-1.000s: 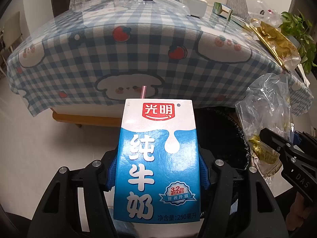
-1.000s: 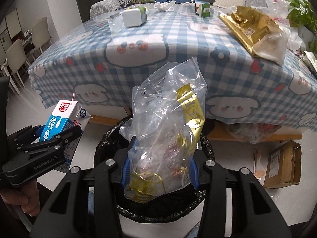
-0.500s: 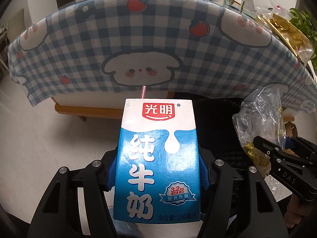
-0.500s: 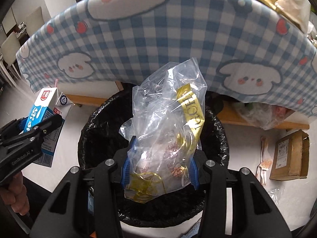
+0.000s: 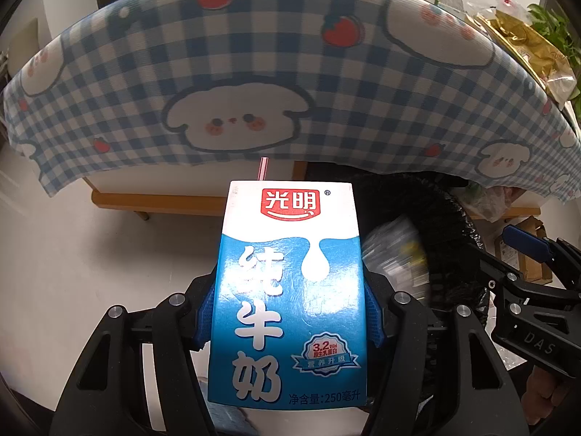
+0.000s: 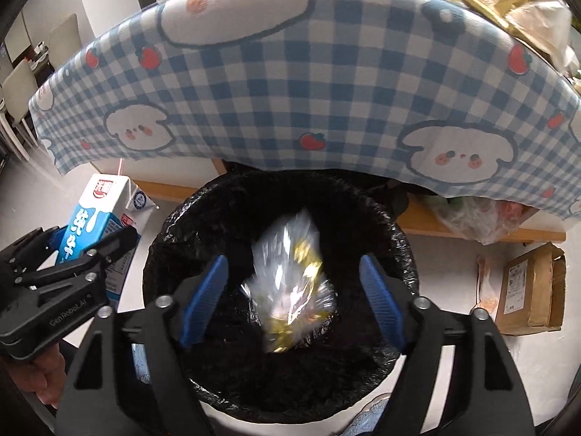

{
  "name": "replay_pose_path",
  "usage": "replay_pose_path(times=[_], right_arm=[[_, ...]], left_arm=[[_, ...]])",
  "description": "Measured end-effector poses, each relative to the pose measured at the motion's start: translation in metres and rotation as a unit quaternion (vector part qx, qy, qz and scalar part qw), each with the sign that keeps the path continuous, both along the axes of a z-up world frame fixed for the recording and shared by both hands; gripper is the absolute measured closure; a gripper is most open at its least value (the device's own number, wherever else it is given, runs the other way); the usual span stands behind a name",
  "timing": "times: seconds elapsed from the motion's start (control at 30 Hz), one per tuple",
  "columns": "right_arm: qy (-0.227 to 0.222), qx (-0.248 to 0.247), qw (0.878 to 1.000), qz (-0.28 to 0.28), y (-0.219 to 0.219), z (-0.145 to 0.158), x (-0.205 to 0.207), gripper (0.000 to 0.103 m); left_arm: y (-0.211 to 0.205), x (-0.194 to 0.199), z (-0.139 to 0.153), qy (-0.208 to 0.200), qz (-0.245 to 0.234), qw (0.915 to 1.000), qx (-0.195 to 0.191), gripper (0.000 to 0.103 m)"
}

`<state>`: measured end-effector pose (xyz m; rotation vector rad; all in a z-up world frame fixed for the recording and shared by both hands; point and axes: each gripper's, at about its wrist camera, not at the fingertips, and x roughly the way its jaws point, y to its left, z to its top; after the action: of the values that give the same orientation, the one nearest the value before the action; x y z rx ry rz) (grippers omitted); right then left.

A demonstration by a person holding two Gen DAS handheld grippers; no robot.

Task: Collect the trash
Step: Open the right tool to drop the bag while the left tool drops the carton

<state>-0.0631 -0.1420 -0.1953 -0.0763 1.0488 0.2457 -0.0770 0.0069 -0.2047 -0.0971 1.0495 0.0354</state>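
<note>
My left gripper (image 5: 288, 301) is shut on a blue and white milk carton (image 5: 288, 290) with a pink straw, held upright just left of the bin. The carton (image 6: 96, 221) and left gripper (image 6: 83, 250) also show at the left of the right wrist view. My right gripper (image 6: 292, 290) hangs over the black-lined trash bin (image 6: 174, 218) with its jaws opening wide. A clear plastic bag with gold wrapper (image 6: 290, 283) is blurred, falling free between the blue pads into the bin. In the left wrist view the bag (image 5: 394, 254) blurs over the bin (image 5: 450, 210), with the right gripper (image 5: 526, 254) beside it.
A table with a blue checked cloth (image 6: 290, 91) overhangs the far side of the bin. A gold bag (image 5: 523, 43) and small boxes lie on top. A cardboard box (image 6: 526, 290) and plastic litter (image 6: 475, 218) sit on the floor at the right.
The right gripper's jaws have spread and the clear bag has dropped out of them into the bin. Both grippers sank lower toward the bin; the carton stays gripped.
</note>
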Motion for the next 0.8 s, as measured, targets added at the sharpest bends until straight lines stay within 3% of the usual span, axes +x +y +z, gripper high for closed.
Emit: replay_pose_path(times=[0.2,0.8], right_arm=[[-0.015,-0.008,0.999,-0.029,-0.024,0.006,0.0,0.008],[-0.031,-0.02,0.995,-0.097,-0.108,0.014,0.004,0.008]], left_arm=[[-0.027,0.004,0.0,0.007,-0.016,0.9998,-0.002,0.042],[-0.105,0.018,0.0,0.011,-0.072,0.9974,-0.002,0.042]])
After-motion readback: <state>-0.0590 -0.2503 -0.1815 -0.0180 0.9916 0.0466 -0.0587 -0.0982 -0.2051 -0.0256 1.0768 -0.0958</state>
